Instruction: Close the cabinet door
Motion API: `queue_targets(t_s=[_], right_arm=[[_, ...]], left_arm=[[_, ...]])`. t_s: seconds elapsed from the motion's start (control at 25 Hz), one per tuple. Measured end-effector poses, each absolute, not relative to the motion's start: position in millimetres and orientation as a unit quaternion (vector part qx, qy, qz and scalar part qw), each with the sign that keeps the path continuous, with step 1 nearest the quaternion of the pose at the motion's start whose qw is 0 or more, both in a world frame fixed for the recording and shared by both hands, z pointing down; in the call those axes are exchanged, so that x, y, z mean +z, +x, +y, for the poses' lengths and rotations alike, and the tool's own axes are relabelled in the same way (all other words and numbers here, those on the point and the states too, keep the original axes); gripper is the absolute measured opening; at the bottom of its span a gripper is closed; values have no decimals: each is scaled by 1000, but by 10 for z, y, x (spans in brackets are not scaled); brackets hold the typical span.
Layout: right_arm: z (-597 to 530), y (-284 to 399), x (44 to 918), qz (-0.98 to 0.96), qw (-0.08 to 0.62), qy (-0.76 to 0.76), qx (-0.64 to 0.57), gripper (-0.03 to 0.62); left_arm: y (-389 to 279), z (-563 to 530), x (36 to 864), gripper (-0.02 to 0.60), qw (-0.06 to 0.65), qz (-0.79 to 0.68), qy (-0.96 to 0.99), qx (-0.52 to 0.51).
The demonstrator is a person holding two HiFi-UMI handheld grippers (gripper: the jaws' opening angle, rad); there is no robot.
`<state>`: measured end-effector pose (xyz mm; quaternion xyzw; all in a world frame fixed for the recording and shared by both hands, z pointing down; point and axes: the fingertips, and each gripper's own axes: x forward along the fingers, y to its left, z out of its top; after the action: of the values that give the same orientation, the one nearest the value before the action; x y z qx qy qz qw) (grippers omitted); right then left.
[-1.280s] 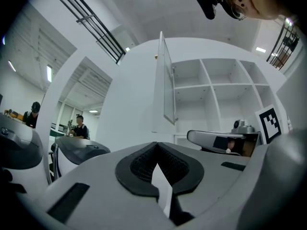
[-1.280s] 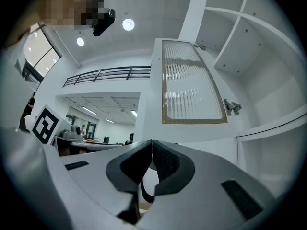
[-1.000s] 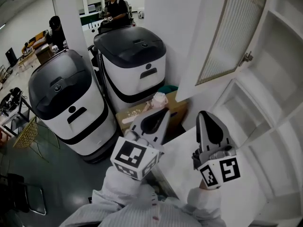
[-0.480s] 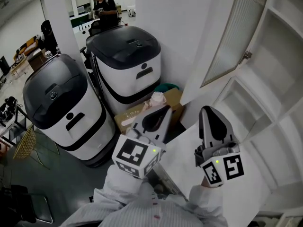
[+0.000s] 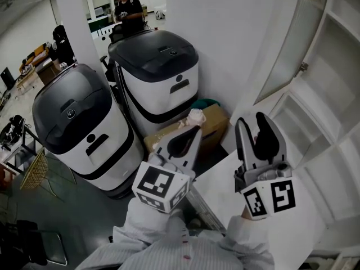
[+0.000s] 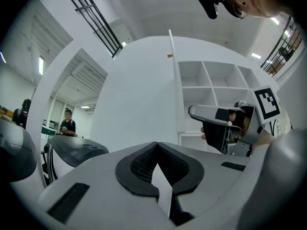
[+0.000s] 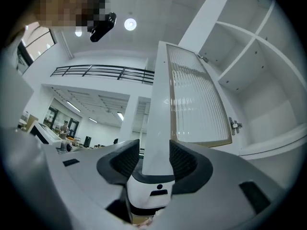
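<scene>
Two dark-lidded machines (image 5: 79, 122) stand on the floor at the far left, with a cardboard box (image 5: 209, 121) beside them. Only my head view shows these clearly. Next comes my left claw (image 5: 194, 133), its jaws pressed together on nothing. Its own view shows the pads meeting and looks straight into the cabinet (image 6: 211, 80) with its open compartments.

Just right of it, my right claw (image 5: 252, 120) tilts a little upward. Its jaws are spread, have just been opening, and pinch nothing. From my head the gap looks empty, with the lower corner of the cabinet door (image 5: 295, 35) close beyond the tips. The right claw's own view lines the door's white edge up in the gap between the pads. That view alone shows the ribbed glass panel face-on, and a hinge (image 7: 234, 125) too. The door hangs wide open, swung out from the bare shelves at the far right.
</scene>
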<state>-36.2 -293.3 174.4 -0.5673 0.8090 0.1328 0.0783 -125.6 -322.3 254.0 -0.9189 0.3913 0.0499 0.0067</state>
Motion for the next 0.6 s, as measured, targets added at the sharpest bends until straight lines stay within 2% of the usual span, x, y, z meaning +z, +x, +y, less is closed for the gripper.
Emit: queue_targets(t_s=[0.2,0.6], right_arm=[[-3063,-483,1742,786,66,-596,150,218],[-3324,-449,1842,699,1,-687,197,238]], left_arm=[[-1485,-3268,2543,9,7,399,-915,53],[-1806,-3437,2630,9,6,402,-914,57]])
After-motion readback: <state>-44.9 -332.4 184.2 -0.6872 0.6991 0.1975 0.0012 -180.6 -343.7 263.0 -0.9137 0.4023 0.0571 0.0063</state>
